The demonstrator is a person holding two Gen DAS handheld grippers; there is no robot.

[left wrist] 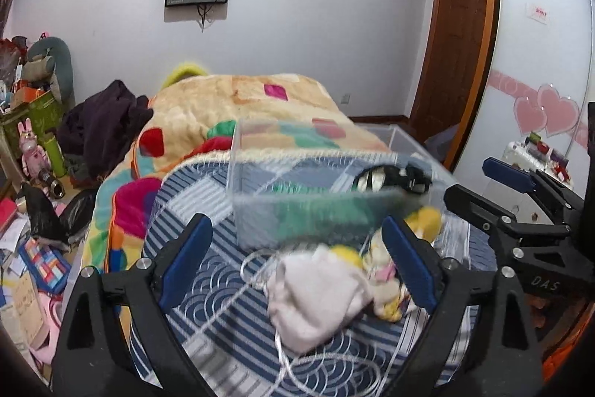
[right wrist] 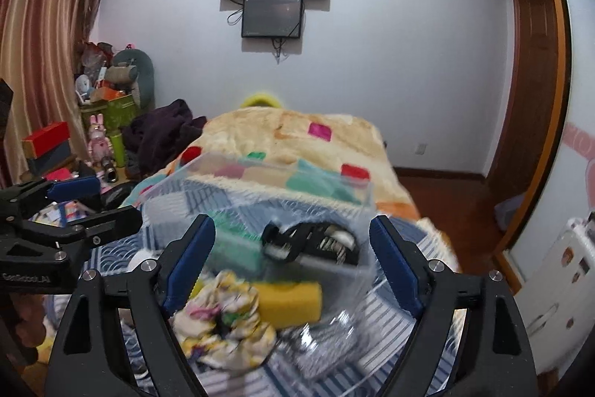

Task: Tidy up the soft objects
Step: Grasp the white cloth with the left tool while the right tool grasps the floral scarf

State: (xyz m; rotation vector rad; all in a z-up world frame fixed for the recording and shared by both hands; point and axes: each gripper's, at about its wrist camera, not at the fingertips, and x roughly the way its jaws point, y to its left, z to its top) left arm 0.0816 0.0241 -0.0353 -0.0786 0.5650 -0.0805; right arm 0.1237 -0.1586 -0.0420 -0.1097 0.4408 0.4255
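A clear plastic box (left wrist: 297,181) stands on the blue striped bed cover; it holds a green sponge (left wrist: 327,211) and a black-and-white soft item (left wrist: 386,179). In front of it lie a white cloth (left wrist: 316,296), a floral cloth (left wrist: 383,281) and a yellow sponge (left wrist: 424,220). My left gripper (left wrist: 297,270) is open above the white cloth. In the right wrist view my right gripper (right wrist: 293,266) is open over the floral cloth (right wrist: 223,315) and yellow sponge (right wrist: 290,300), with the box (right wrist: 260,196), green sponge (right wrist: 238,248) and black item (right wrist: 312,244) just beyond.
A colourful fleece blanket (left wrist: 241,110) covers the far half of the bed. A dark garment (left wrist: 108,121) lies at its left. Clutter, boxes and toys (left wrist: 33,121) fill the floor at left. A wooden door (left wrist: 457,43) and wardrobe are at right. A white string (left wrist: 282,352) loops on the cover.
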